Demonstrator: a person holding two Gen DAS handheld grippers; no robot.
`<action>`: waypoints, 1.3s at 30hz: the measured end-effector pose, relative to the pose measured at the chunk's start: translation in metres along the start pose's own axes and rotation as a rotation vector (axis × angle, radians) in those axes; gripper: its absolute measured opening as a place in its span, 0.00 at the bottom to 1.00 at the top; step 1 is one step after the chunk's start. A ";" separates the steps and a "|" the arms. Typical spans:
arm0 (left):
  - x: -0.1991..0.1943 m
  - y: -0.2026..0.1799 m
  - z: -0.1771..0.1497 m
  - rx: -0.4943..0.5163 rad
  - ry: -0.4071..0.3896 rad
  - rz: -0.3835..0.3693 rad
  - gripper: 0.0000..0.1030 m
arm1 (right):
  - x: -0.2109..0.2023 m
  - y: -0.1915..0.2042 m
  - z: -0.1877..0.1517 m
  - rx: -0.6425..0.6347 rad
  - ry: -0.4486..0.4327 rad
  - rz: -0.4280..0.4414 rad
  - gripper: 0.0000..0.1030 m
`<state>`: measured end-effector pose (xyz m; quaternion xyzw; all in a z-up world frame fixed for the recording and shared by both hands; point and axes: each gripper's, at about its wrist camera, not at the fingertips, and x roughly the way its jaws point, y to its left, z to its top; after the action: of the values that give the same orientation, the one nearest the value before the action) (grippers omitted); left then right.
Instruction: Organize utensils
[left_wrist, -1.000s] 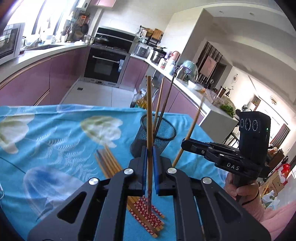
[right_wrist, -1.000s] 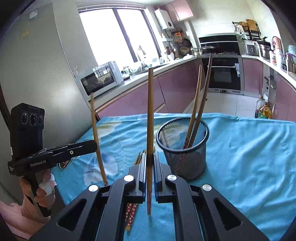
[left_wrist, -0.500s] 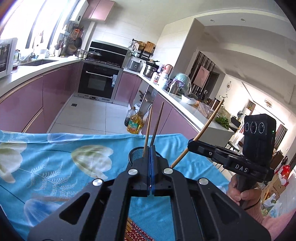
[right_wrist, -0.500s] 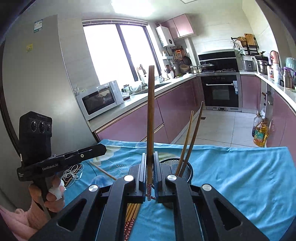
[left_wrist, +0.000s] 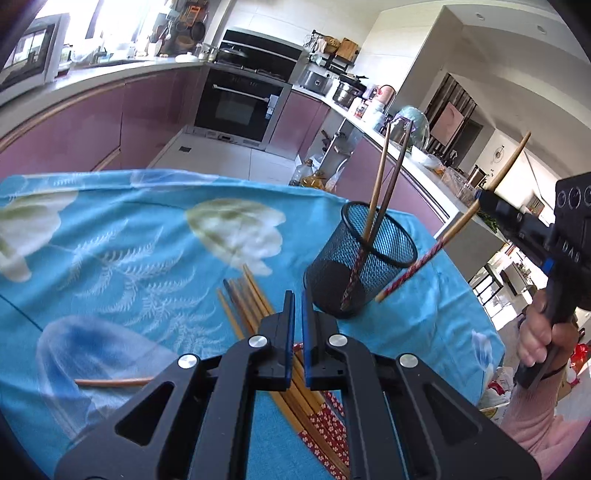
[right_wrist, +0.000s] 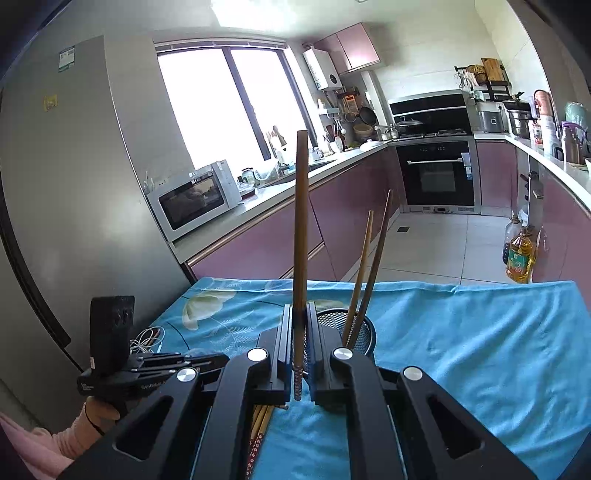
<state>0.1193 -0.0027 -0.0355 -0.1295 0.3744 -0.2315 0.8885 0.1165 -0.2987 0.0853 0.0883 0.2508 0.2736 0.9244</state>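
A black mesh cup (left_wrist: 364, 264) stands on the blue cloth with two chopsticks (left_wrist: 380, 192) leaning in it; it also shows in the right wrist view (right_wrist: 351, 326). My left gripper (left_wrist: 295, 314) is slightly open and empty, above a bundle of loose chopsticks (left_wrist: 255, 306) lying left of the cup. A single chopstick (left_wrist: 110, 382) lies apart at the lower left. My right gripper (right_wrist: 297, 347) is shut on one chopstick (right_wrist: 300, 240), held upright. In the left wrist view that chopstick (left_wrist: 454, 229) slants beside the cup's right rim.
The table under the blue floral cloth (left_wrist: 110, 258) ends just beyond the cup. White cables (right_wrist: 146, 341) lie at the cloth's left corner. Kitchen counters, an oven (right_wrist: 436, 173) and an oil bottle (right_wrist: 519, 258) stand beyond.
My left gripper no longer holds the chopstick it held a second ago, and its jaws have parted a little. It has dropped back over the bundle. My right gripper still holds its chopstick, now by the cup.
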 end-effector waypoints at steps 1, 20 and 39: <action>0.001 0.003 -0.005 -0.011 0.011 -0.001 0.07 | -0.002 0.000 0.002 -0.003 -0.007 0.001 0.06; 0.006 0.061 -0.065 -0.242 0.131 -0.025 0.28 | 0.024 -0.021 0.027 0.012 -0.017 -0.073 0.06; 0.003 0.094 -0.055 -0.336 0.080 0.032 0.29 | 0.050 0.041 -0.024 -0.270 0.090 -0.132 0.36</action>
<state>0.1111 0.0737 -0.1127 -0.2610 0.4449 -0.1564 0.8423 0.1215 -0.2365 0.0564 -0.0656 0.2582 0.2473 0.9316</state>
